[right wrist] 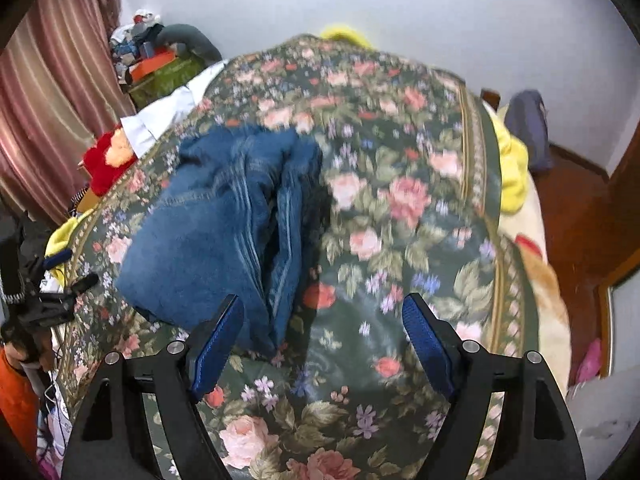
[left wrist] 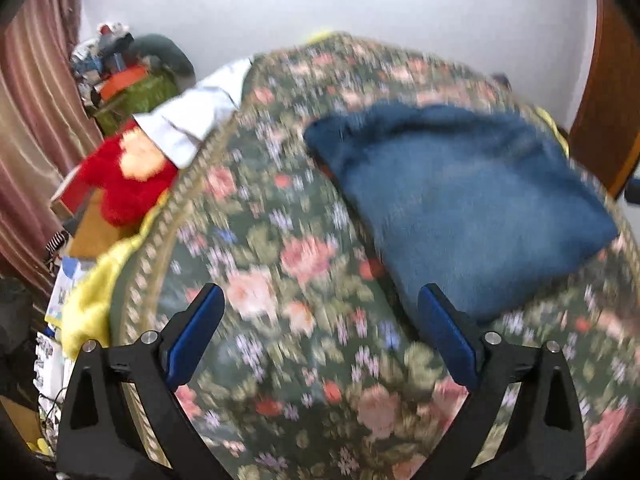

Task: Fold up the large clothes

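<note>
With the jeans (right wrist: pixel 224 220) lying folded into a compact bundle on the floral bed (right wrist: pixel 400 240), both the left hand-held gripper (left wrist: pixel 320 332) and the right hand-held gripper (right wrist: pixel 324 340) hover wide open, holding nothing, probably because this fold looks finished.

Counts: 1 folded pair of jeans (right wrist: pixel 208 232) on 1 bed with 1 floral bedspread (right wrist: pixel 392 240). 2 tongs: left tongs (left wrist: pixel 320 336) and right tongs (right wrist: pixel 324 340), 2 blue-padded fingers each. 1 red plush toy (left wrist: pixel 120 176), 1 white garment (left wrist: pixel 192 120), 1 striped curtain (left wrist: pixel 36 120). Yellow blanket (right wrist: pixel 510 168): probably 1, showing at several bed edges. Corner clutter pile (right wrist: pixel 156 52): too blurred to count.
</note>
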